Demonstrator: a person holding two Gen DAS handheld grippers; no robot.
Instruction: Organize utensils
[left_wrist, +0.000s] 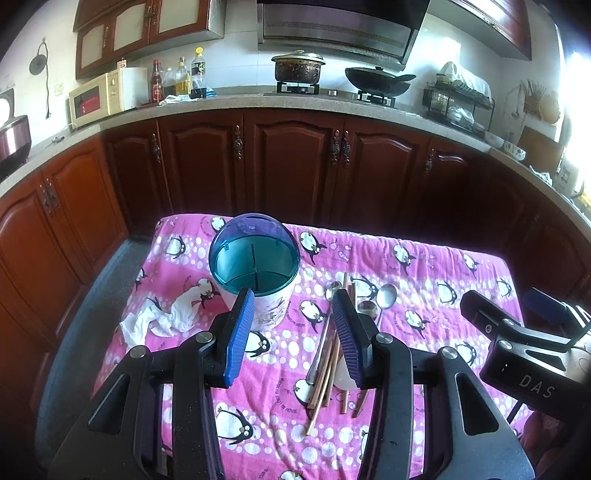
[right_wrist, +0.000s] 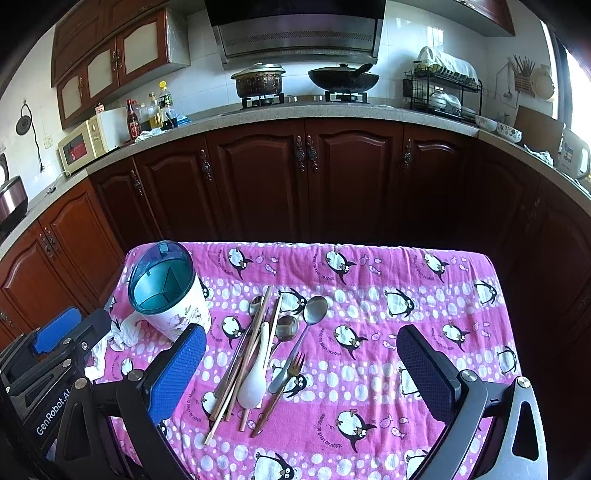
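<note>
Teal-rimmed white utensil holder (right_wrist: 168, 295) upright, empty, chopsticks (right_wrist: 243, 365), spoons (right_wrist: 314, 308), fork (right_wrist: 291, 369) piled beside it

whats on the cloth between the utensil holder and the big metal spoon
In the right wrist view, wooden chopsticks and a white ceramic spoon lie between the holder and the metal spoon, on the pink cloth.

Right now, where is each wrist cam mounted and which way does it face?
Left wrist: on the left gripper, angled down at the teal-rimmed white utensil holder; own open blue-padded fingers show, right gripper at right edge.
Right wrist: on the right gripper, angled down at the white ceramic spoon and wooden chopsticks; open fingers show, left gripper at left edge.
Shared: pink penguin cloth, holder, utensil pile.
</note>
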